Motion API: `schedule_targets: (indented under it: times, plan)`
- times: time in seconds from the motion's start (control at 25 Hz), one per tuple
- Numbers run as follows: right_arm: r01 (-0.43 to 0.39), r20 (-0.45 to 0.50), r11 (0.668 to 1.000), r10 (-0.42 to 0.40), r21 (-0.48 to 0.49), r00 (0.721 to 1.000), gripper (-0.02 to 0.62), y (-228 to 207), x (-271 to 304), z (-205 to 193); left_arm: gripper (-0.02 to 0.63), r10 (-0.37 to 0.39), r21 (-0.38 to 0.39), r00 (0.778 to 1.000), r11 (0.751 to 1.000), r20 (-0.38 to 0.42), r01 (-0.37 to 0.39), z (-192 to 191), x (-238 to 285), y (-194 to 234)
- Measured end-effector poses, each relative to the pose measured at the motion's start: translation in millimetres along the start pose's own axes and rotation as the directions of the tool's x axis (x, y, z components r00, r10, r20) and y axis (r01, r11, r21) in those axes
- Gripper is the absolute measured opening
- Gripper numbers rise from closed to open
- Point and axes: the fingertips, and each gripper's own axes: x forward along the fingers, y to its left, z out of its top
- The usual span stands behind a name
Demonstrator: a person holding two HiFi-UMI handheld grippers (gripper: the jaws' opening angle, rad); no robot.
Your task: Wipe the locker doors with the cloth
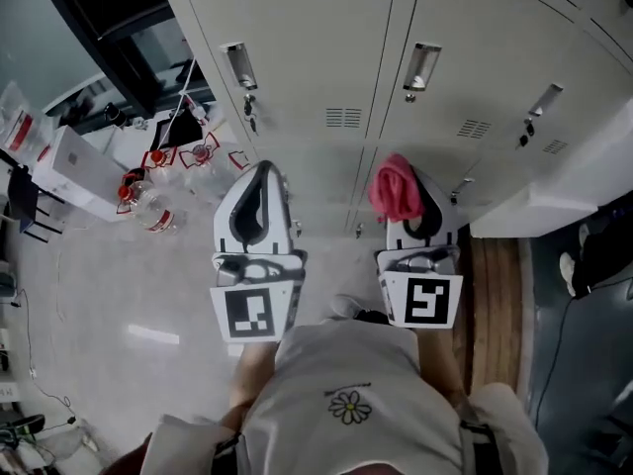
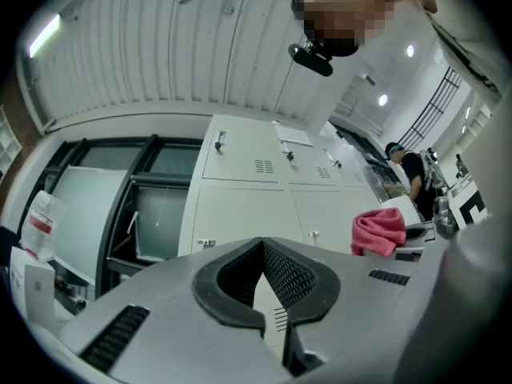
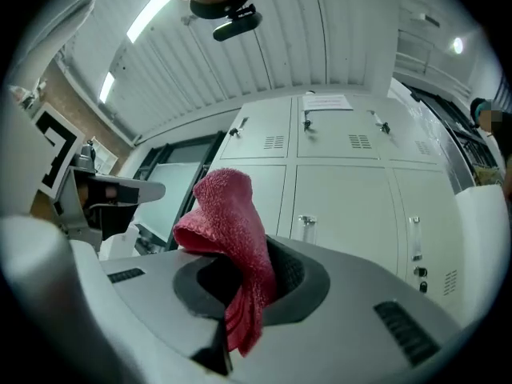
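Pale grey locker doors [image 1: 316, 57] with metal handles fill the top of the head view, and they also stand ahead in the left gripper view as locker doors [image 2: 240, 206] and in the right gripper view as locker doors [image 3: 344, 198]. My right gripper [image 1: 413, 198] is shut on a red cloth [image 1: 394, 188]. The cloth [image 3: 232, 238] bunches up above the jaws, off the doors, and hides the right gripper [image 3: 244, 250] tips. My left gripper [image 1: 265, 170] is level with it to the left. Its left gripper [image 2: 261, 245] tips meet with nothing held.
Clear bottles with red caps [image 1: 148, 201] and white boxes [image 1: 69, 171] sit on the floor at left. A white ledge [image 1: 554, 201] juts out at right over a wooden floor strip [image 1: 495, 295]. A dark-framed glass door [image 2: 104, 206] adjoins the lockers. A person [image 2: 412, 174] stands far right.
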Motion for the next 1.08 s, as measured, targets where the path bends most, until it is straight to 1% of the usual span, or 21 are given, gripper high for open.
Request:
schedule_targets:
  times: [0.16,0.32,0.48,0.76,0.92,1.08]
  plan:
    - [0.014,-0.030,0.999,-0.013,0.044,0.999,0.032,-4.7,-4.9,-13.2,0.015,0.006,0.028,1.000,1.000,0.003,-0.006,0.5,3.1,2.1]
    - [0.019,-0.013,0.999,-0.019,0.030,1.000,0.032,-8.4,-4.0,-7.5,0.015,0.003,0.040,1.000,0.999,0.008,-0.003,0.5,9.8,-0.4]
    - [0.030,0.019,0.999,-0.031,0.028,0.999,0.032,-13.8,-0.4,1.6,0.015,-0.012,0.028,1.000,1.000,0.016,0.012,-0.7,16.9,-6.9]
    - [0.038,0.011,0.999,-0.038,0.022,0.999,0.032,-15.5,4.9,-3.5,0.015,-0.032,0.019,0.999,0.999,0.021,0.031,-3.6,24.1,-10.6]
    - [0.033,0.016,0.999,-0.033,0.005,0.999,0.032,-12.9,9.2,-2.3,0.015,-0.028,0.011,1.000,1.000,0.007,0.028,-8.3,24.8,-7.2]
    - [0.035,0.011,0.999,-0.035,0.014,0.999,0.032,-14.1,12.8,-2.8,0.015,-0.025,0.013,1.000,1.000,0.006,0.025,-8.9,25.5,-3.6]
